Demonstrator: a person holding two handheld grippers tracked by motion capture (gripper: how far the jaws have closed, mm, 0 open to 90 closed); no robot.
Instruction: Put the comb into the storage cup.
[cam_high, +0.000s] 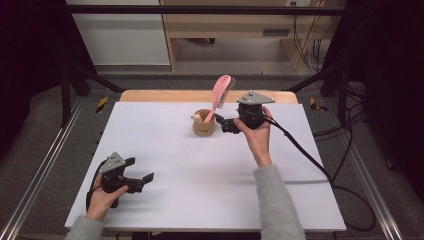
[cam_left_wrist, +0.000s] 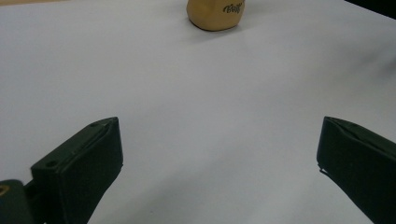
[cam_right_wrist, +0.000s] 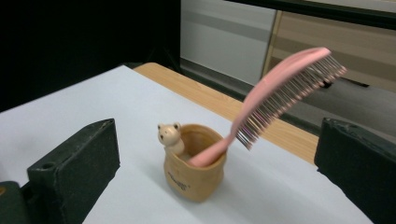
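Note:
A tan cup (cam_high: 204, 125) with a small bear figure (cam_right_wrist: 170, 135) on its rim stands at the back middle of the white table (cam_high: 200, 165). A pink hairbrush (cam_high: 220, 93) leans in the cup (cam_right_wrist: 194, 169), handle down, bristle head (cam_right_wrist: 289, 86) up and to the right. My right gripper (cam_high: 223, 123) is open just right of the cup, and nothing sits between its jaws. Near the front left, my left gripper (cam_high: 141, 172) rests low over the table, open and empty. The cup's base (cam_left_wrist: 215, 14) shows far ahead in the left gripper view.
A wooden strip (cam_high: 200, 95) runs along the table's far edge. The right gripper's black cable (cam_high: 310, 160) trails across the table's right side. Metal rails (cam_high: 40, 170) flank the table, and a wooden cabinet (cam_high: 235, 25) stands beyond it.

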